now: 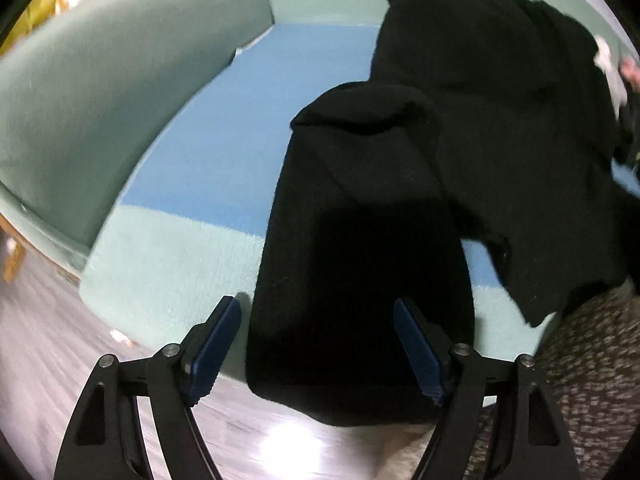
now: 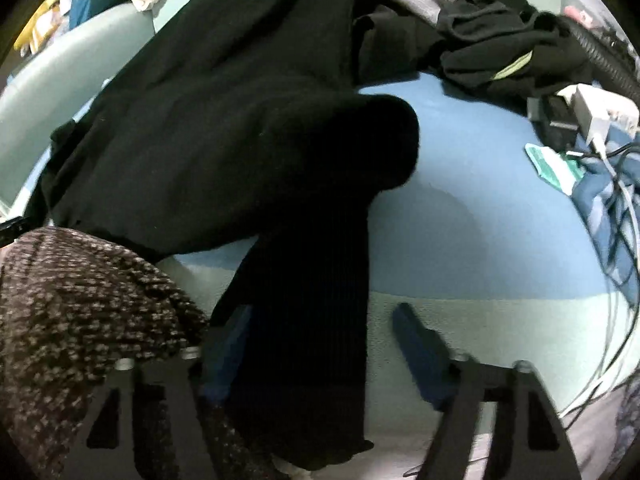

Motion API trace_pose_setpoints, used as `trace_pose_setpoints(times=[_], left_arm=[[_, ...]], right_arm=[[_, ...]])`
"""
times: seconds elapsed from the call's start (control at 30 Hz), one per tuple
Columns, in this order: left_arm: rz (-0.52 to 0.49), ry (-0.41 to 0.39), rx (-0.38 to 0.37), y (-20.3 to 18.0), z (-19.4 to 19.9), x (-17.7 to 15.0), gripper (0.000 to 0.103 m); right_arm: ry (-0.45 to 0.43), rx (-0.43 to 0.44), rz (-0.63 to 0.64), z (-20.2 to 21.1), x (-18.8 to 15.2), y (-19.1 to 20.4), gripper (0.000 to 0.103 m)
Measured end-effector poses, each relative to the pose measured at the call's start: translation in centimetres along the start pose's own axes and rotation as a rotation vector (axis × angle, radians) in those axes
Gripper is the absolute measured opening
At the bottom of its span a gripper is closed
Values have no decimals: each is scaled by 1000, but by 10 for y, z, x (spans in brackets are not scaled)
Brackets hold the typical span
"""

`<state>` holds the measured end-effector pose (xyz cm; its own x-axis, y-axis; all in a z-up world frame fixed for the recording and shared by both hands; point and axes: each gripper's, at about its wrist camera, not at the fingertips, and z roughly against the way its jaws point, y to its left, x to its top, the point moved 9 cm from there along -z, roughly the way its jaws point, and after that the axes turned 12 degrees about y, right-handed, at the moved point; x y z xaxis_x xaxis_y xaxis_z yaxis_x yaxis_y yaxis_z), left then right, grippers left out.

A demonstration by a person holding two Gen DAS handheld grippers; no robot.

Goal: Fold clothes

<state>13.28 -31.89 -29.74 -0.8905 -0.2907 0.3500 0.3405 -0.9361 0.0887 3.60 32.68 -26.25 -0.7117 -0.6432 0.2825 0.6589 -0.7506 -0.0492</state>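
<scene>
A black long-sleeved garment (image 1: 480,92) lies spread on a blue and mint cushion (image 1: 224,128). One sleeve (image 1: 360,260) hangs over the front edge, between the fingers of my left gripper (image 1: 320,344), which is open and not clamping it. In the right wrist view the same garment (image 2: 192,128) fills the left half, and its other sleeve (image 2: 308,320) hangs over the edge between the fingers of my right gripper (image 2: 320,344), also open. The sleeve partly hides the right gripper's left finger.
A mint armrest (image 1: 112,92) rises at left. A pile of dark and grey clothes (image 2: 460,20) sits at the back. A power strip with cables (image 2: 596,116) and a green packet (image 2: 552,168) lie at right. A speckled fabric (image 2: 80,312) is near left. Grey floor (image 1: 48,344) lies below.
</scene>
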Motion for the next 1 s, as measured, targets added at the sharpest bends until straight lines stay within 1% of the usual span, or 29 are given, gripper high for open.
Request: trace_pose_setpoints(times=[0.03, 0.07, 0.1, 0.13, 0.17, 0.2, 0.27, 0.3, 0.37, 0.4, 0.43, 0.47, 0.5, 0.53, 0.57, 0.6, 0.67, 0.73, 0.77, 0.8, 0.83, 0.87, 0.9, 0.93, 0.97, 1.0], left_arm=[[-1, -17, 8, -2, 2, 0, 68], [23, -40, 4, -1, 5, 1, 51], [52, -46, 10, 4, 7, 4, 26], [84, -49, 9, 9, 9, 6, 17], [139, -38, -27, 18, 10, 10, 11], [207, -24, -57, 31, 12, 14, 10], [300, -37, -43, 59, 20, 25, 8], [318, -52, -33, 70, 25, 32, 8], [353, -98, -18, 93, 41, 48, 8], [368, -126, -11, 104, 51, 57, 8], [374, -151, -2, 112, 60, 65, 7], [375, -177, 12, 119, 69, 74, 7], [370, -194, 32, 123, 76, 82, 7], [359, -206, 61, 127, 79, 89, 7], [342, -220, 104, 134, 79, 100, 7], [325, -230, 152, 137, 80, 109, 7], [312, -217, 188, 134, 79, 119, 7], [327, -186, 207, 140, 75, 125, 9], [355, -140, 219, 147, 65, 128, 12], [382, -101, 232, 162, 54, 124, 16], [411, -65, 246, 164, 50, 128, 19], [422, -60, 236, 165, 43, 152, 34], [433, -65, 206, 160, 46, 150, 54], [439, -79, 168, 153, 50, 149, 63], [444, -107, 114, 143, 56, 146, 74], [438, -135, 51, 130, 63, 139, 78]], right_arm=[[-2, -22, -8, 5, -1, -2, 23], [-11, -63, -27, 9, 0, -5, 16], [-40, -105, -62, 20, 3, -16, 2], [-73, -146, -100, 31, 6, -27, 0], [-103, -169, -153, 45, 8, -45, 1], [-133, -189, -209, 60, 10, -63, 1], [-195, -194, -286, 88, 20, -92, 1], [-226, -212, -317, 104, 25, -110, 1], [-273, -236, -341, 126, 40, -133, 1], [-283, -191, -332, 131, 46, -136, 1], [-292, -137, -320, 137, 52, -136, 6], [-270, -72, -298, 130, 54, -128, 8], [-242, -6, -274, 122, 56, -118, 24], [-215, 60, -251, 115, 58, -109, 47], [-180, 98, -217, 100, 53, -94, 50], [-142, 108, -181, 85, 44, -80, 50], [-49, 91, -108, 49, 27, -52, 51], [45, 104, -56, 17, 4, -28, 56], [68, 115, -44, 8, -4, -20, 59], [87, 126, -34, 0, -11, -14, 68], [81, 122, -25, -3, -16, -9, 77], [71, 115, -17, -5, -21, -4, 80], [63, 101, -6, -6, -23, 0, 86], [55, 85, 6, -7, -25, 4, 87], [44, 78, -10, -8, -25, 5, 87], [31, 66, -37, -7, -24, 1, 78]])
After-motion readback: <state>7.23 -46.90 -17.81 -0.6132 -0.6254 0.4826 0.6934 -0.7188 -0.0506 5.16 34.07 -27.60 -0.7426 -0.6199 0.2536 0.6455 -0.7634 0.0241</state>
